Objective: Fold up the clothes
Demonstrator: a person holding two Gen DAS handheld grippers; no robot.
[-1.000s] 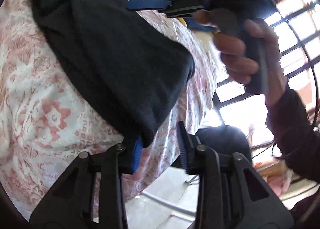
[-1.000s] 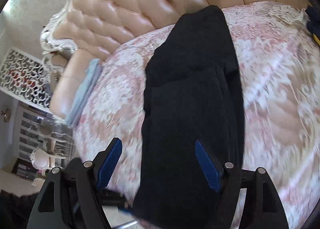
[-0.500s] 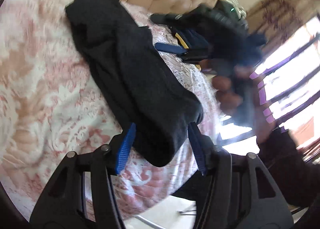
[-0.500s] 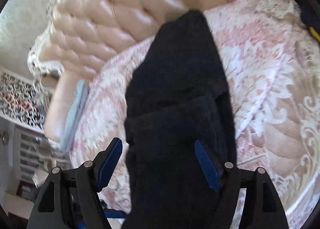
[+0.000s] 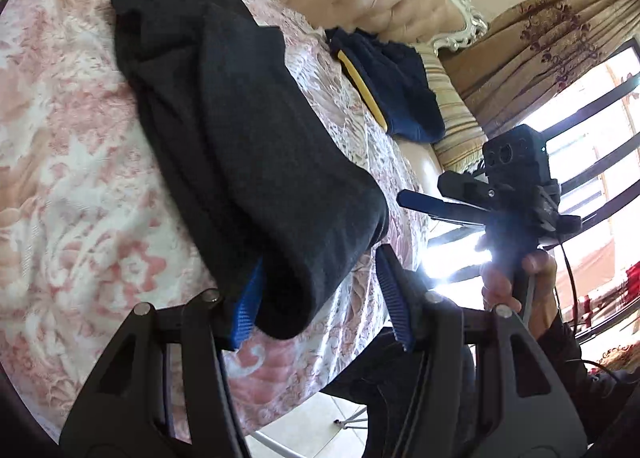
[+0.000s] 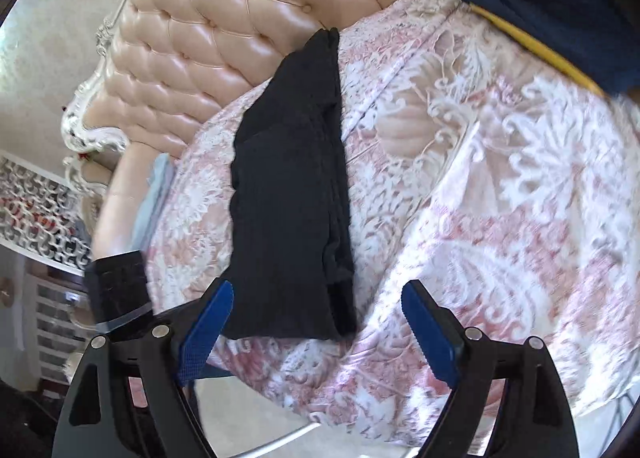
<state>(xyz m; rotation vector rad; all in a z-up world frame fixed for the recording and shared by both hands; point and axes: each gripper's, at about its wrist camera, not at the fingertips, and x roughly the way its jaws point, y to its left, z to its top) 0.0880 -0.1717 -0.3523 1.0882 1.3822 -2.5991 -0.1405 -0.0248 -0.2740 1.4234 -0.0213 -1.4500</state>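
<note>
A black garment (image 5: pixel 248 145) lies folded into a long strip on the pink-and-white floral bedspread (image 5: pixel 60 185), running from the headboard to the near bed edge. My left gripper (image 5: pixel 320 302) straddles its near end and its jaws are closing. The cloth hangs over the left pad (image 5: pixel 246 310), while the right pad (image 5: pixel 394 298) stands clear of it. In the right wrist view my right gripper (image 6: pixel 320 330) hovers at the bed edge with its jaws opening. The black garment (image 6: pixel 288 185) ends just ahead of its left pad (image 6: pixel 208 326), and nothing is pinched. The left wrist view shows the right gripper (image 5: pixel 420 201) off the bed's right side, held by a hand (image 5: pixel 516 286).
A navy garment with a yellow stripe (image 5: pixel 400 97) (image 6: pixel 560 29) lies near the tufted beige headboard (image 6: pixel 240 17). A pale blue folded item (image 6: pixel 156 193) sits on the bed's left side. Curtains and a barred window (image 5: pixel 580 137) stand to the right, with tiled floor (image 5: pixel 320 426) below the bed edge.
My right gripper has swung off the black garment toward the bed's side and opened wider. My left gripper's jaws widened from the cloth's corner and now straddle the garment's end.
</note>
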